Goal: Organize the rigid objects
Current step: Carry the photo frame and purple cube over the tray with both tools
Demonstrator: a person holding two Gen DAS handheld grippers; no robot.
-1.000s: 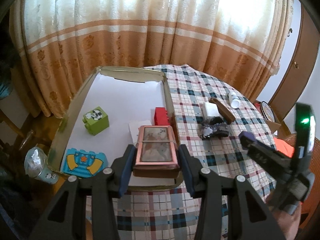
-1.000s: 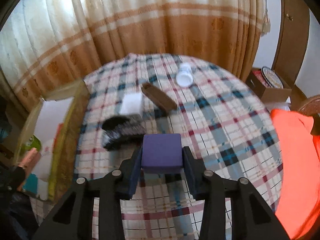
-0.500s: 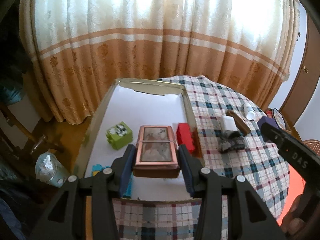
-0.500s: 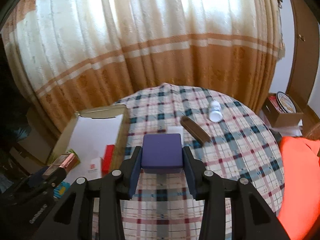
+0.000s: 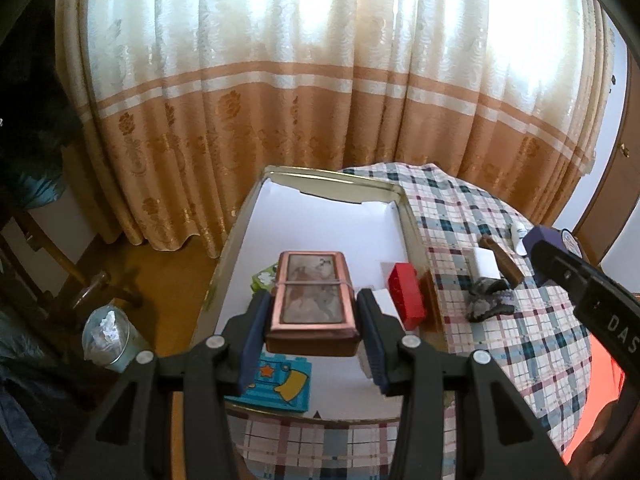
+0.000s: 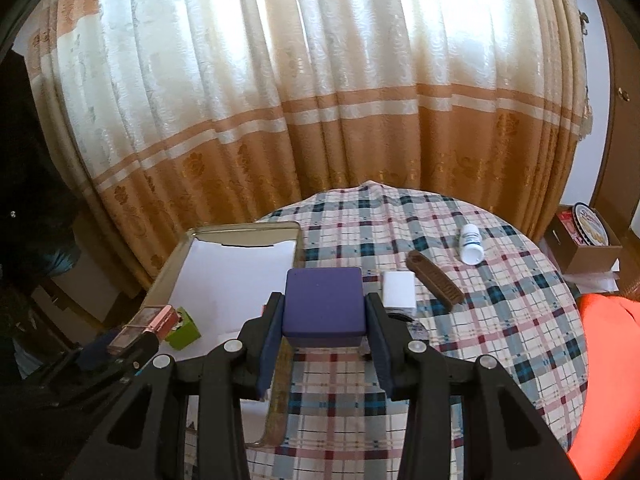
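Observation:
My left gripper [image 5: 312, 320] is shut on a copper tin box [image 5: 312, 296] with a picture lid, held above the white-lined tray [image 5: 340, 190]. My right gripper [image 6: 324, 316] is shut on a purple block [image 6: 324, 300], held above the tray's right wall [image 6: 298, 240]. In the tray lie a red brick [image 5: 406, 296], a green brick [image 6: 184, 326], mostly hidden in the left view, and a blue star piece [image 5: 276, 386]. The right gripper with its purple block [image 5: 540, 240] shows at the right of the left wrist view.
On the plaid tablecloth [image 6: 500, 320] lie a white box [image 6: 398, 288], a brown bar [image 6: 434, 282], a white bottle [image 6: 471, 244] and a dark crumpled item [image 5: 488, 298]. Curtains hang behind. A bin [image 5: 106, 338] stands on the floor at left. An orange cloth [image 6: 608, 380] lies at right.
Both grippers have risen and moved left toward the tray, each keeping its object. The tin box now hangs further over the tray's inside, covering the green brick.

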